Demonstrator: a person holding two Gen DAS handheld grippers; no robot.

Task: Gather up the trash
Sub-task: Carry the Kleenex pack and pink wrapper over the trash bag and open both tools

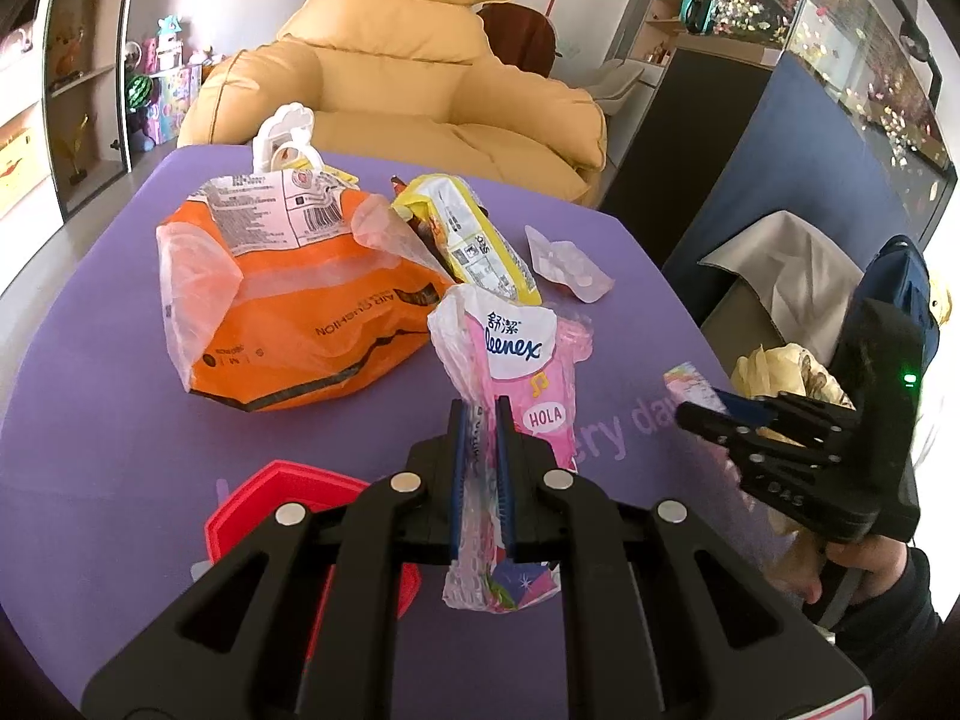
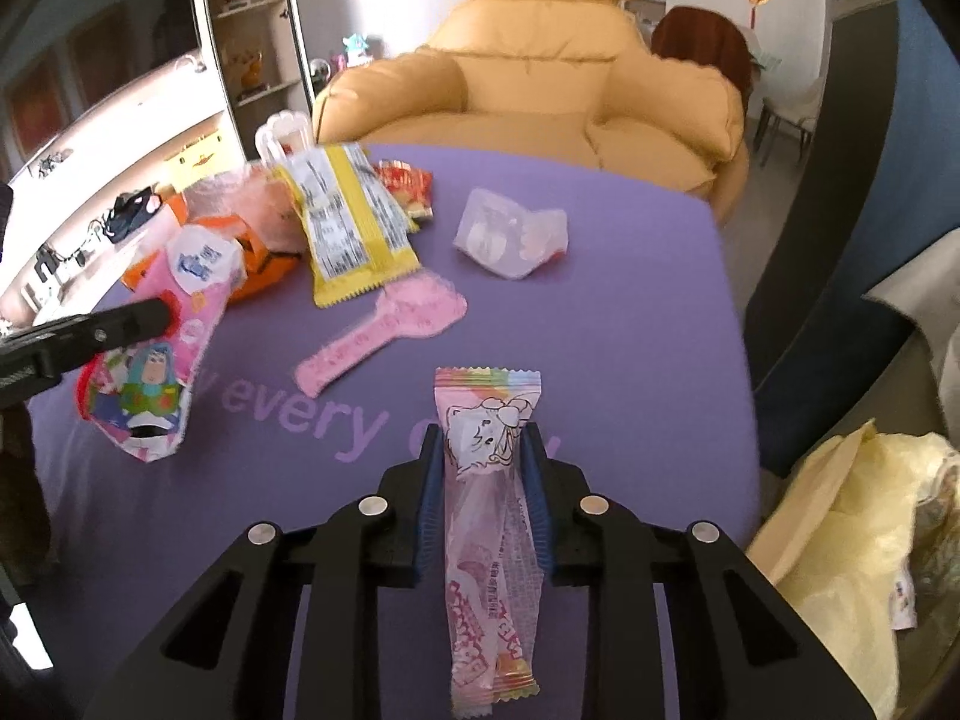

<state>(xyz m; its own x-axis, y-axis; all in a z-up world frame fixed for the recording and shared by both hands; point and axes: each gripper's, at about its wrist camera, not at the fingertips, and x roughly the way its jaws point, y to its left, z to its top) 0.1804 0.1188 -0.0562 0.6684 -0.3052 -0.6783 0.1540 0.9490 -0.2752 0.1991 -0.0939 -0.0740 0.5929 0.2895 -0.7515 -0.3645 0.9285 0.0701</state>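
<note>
Your left hand-held gripper [image 1: 480, 420] clamps the tissue pack [image 1: 516, 360], the right [image 2: 486, 444] a candy wrapper [image 2: 489, 480]; slick film may slip over the counter [image 2: 630, 300].

The right gripper [image 2: 483, 450] clamps a pink cartoon-printed candy wrapper [image 2: 489, 540] lengthwise above the purple table [image 2: 630, 330]; at left, the left gripper [image 2: 153, 315] grips a pink tissue pack [image 2: 162, 360]. A yellow wrapper [image 2: 351, 228], pink spoon-shaped packet [image 2: 384, 333] and clear plastic wrapper [image 2: 510, 234] lie beyond.

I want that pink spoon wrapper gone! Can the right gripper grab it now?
Probably not yet: the right gripper is already shut on a pink candy wrapper. The path to the pink spoon wrapper looks free.
</note>
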